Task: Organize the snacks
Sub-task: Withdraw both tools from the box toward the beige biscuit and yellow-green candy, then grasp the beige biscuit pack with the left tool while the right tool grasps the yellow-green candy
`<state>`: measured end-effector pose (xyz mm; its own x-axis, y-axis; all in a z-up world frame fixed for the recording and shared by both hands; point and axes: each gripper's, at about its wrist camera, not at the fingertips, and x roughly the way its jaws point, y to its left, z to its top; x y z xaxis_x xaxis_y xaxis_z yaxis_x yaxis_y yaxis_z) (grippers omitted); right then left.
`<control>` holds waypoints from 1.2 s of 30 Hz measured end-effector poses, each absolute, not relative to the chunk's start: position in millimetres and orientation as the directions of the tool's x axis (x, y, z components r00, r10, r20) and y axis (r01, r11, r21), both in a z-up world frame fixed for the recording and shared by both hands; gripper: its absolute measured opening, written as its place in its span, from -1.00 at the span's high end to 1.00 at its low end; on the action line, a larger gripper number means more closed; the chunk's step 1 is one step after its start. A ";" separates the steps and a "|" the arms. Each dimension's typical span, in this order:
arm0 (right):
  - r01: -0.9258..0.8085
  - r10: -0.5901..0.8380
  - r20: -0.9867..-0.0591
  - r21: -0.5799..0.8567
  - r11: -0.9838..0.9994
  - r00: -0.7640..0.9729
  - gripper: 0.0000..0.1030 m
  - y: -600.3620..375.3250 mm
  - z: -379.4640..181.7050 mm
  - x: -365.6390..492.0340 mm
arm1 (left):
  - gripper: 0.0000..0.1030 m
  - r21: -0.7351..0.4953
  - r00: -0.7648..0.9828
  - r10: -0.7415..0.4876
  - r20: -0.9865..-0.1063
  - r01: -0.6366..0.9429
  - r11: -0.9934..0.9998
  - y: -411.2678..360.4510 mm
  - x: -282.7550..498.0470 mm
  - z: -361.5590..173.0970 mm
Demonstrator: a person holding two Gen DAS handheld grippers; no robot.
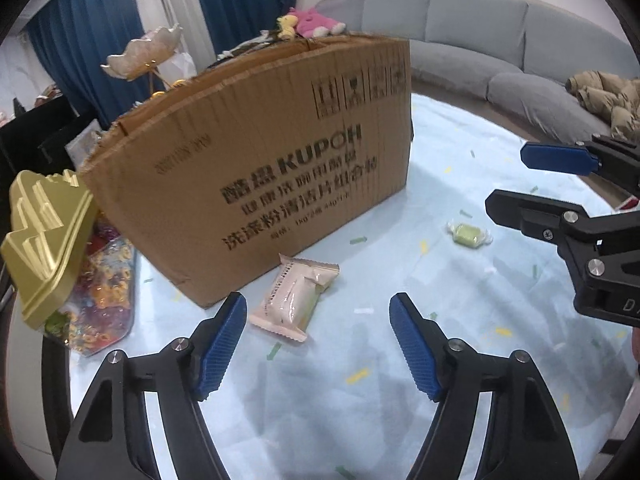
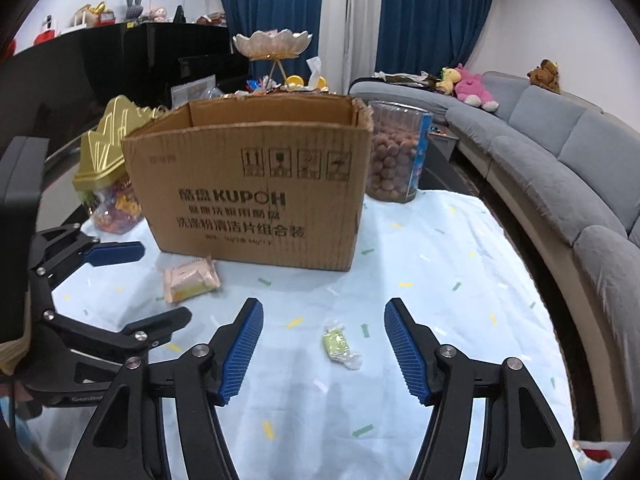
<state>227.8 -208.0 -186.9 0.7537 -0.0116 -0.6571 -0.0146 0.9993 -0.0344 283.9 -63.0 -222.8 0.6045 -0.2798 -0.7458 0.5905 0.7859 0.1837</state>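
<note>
In the left wrist view, the left gripper is spread wide and empty just short of the pink snack packet, which lies flat against the cardboard box; light, crinkly film is judged best pinched across its middle. In the right wrist view, the right gripper, equally wide, frames the green wrapped candy on the tablecloth; small and slippery, it is best gripped at its body.

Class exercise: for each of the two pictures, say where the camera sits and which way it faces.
Left wrist: on the left gripper, facing the cardboard box and pink snack packet; its open fingers and the right gripper show.
Right wrist: on the right gripper, facing the box over the green candy; the left gripper shows.
Shared: box, packet, candy.
</note>
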 end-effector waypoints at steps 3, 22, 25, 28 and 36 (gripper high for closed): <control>-0.013 -0.006 -0.670 -0.024 1.000 0.742 -0.12 -206.5 -195.3 233.4 | -0.42 0.190 0.594 -0.279 -0.754 0.604 0.774 -64.3 291.0 -230.3; 0.058 -0.008 -0.758 0.040 0.998 0.652 0.06 -218.2 -244.0 258.5 | -0.20 0.186 0.530 -0.271 -0.804 0.656 0.731 -78.6 330.0 -256.1; 0.062 -0.001 -0.767 0.050 0.997 0.641 0.15 -220.7 -249.2 261.0 | -0.20 0.186 0.526 -0.269 -0.807 0.658 0.730 -80.2 332.8 -258.0; 0.067 0.005 -0.775 0.061 0.996 0.632 0.17 -223.0 -254.4 263.1 | -0.19 0.181 0.524 -0.271 -0.808 0.658 0.731 -77.5 335.9 -258.0; 0.061 0.012 -0.770 0.066 0.996 0.638 0.17 -225.8 -258.2 262.6 | 0.29 0.177 0.550 -0.254 -0.796 0.613 0.770 -70.9 332.6 -260.5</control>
